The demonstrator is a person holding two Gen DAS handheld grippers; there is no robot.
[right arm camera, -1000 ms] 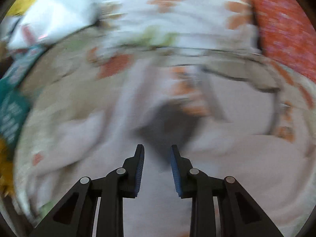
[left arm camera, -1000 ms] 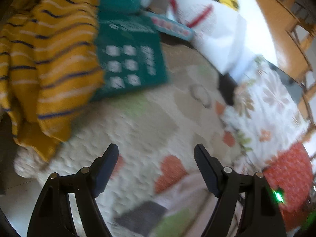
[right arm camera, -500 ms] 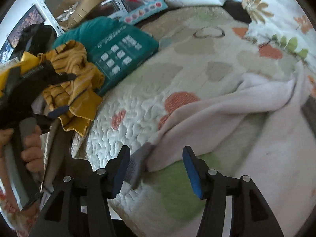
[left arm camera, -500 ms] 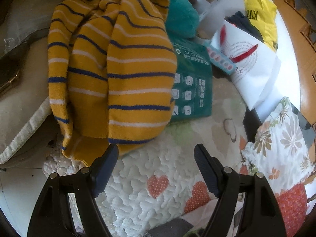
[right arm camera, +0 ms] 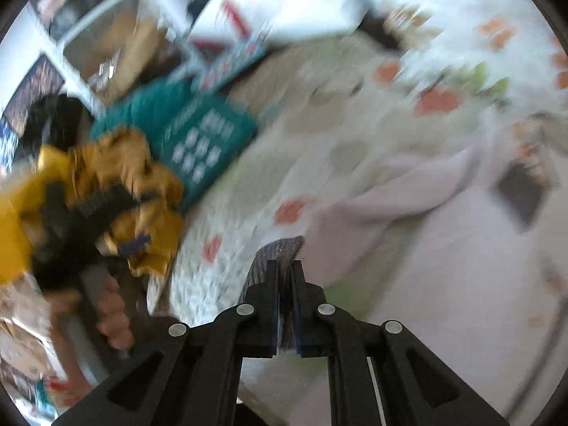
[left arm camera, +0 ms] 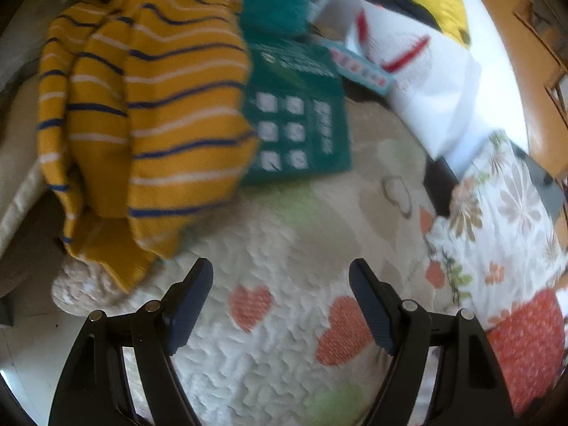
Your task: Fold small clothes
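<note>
A pale pink garment [right arm camera: 408, 248] with a grey cuff [right arm camera: 280, 248] lies on the quilted heart-print bed cover [left arm camera: 284, 319]. My right gripper [right arm camera: 284, 277] is shut on that grey cuff at the garment's left edge. My left gripper [left arm camera: 280, 284] is open and empty, just above the cover. A yellow striped garment [left arm camera: 149, 106] lies crumpled ahead and left of it, near the bed's edge. It also shows in the right wrist view [right arm camera: 142, 184], partly behind the left gripper and the hand holding it. The right wrist view is blurred.
A green packet [left arm camera: 298, 117] lies beside the yellow garment. A white bag [left arm camera: 426, 71] and a floral pillow [left arm camera: 504, 213] sit at the back right. The bed's left edge drops to the floor [left arm camera: 28, 355]. A wooden frame [left arm camera: 514, 35] stands far right.
My right gripper has closed on the grey cuff of the pink garment; it was open half a second ago. My left gripper has shifted slightly and stays open.
</note>
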